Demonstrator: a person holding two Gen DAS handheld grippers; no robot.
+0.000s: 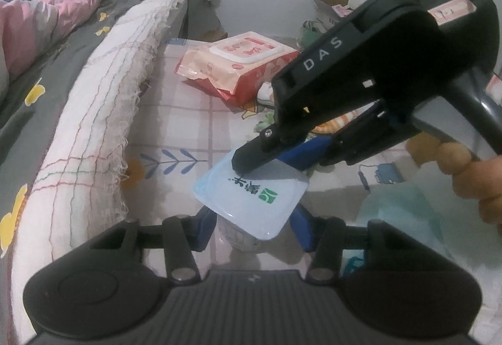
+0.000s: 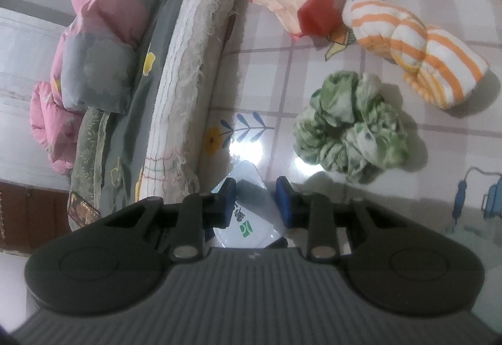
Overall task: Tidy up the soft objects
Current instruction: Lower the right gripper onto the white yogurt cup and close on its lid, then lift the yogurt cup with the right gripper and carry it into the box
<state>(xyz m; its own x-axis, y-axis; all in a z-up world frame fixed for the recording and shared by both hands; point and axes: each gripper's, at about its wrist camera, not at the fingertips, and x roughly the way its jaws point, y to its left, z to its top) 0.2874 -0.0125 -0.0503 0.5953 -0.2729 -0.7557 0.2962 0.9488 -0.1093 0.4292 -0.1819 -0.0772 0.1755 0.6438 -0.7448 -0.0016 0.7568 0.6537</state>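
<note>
A small clear pack with a pale blue lid (image 1: pixel 251 197) bearing a green logo stands on the patterned table top (image 1: pixel 188 113). It sits between the fingers of my left gripper (image 1: pixel 252 229); the left pad is close against it, while the right pad looks apart from it. My right gripper (image 1: pixel 269 161) comes in from the right and is shut on the far edge of the lid. In the right wrist view the lid (image 2: pixel 251 219) lies between the blue pads (image 2: pixel 284 200) of the right gripper (image 2: pixel 255 200). Beyond lie a green scrunchie (image 2: pixel 351 125) and an orange-striped rolled cloth (image 2: pixel 423 53).
A red and peach wipes pack (image 1: pixel 241 66) lies at the back of the table. A frayed white blanket roll (image 1: pixel 103 113) and grey bedding (image 1: pixel 47 62) border the left side. A person's hand (image 1: pixel 470 182) holds the right gripper. Boxes and clutter (image 1: pixel 326 12) stand by the wall.
</note>
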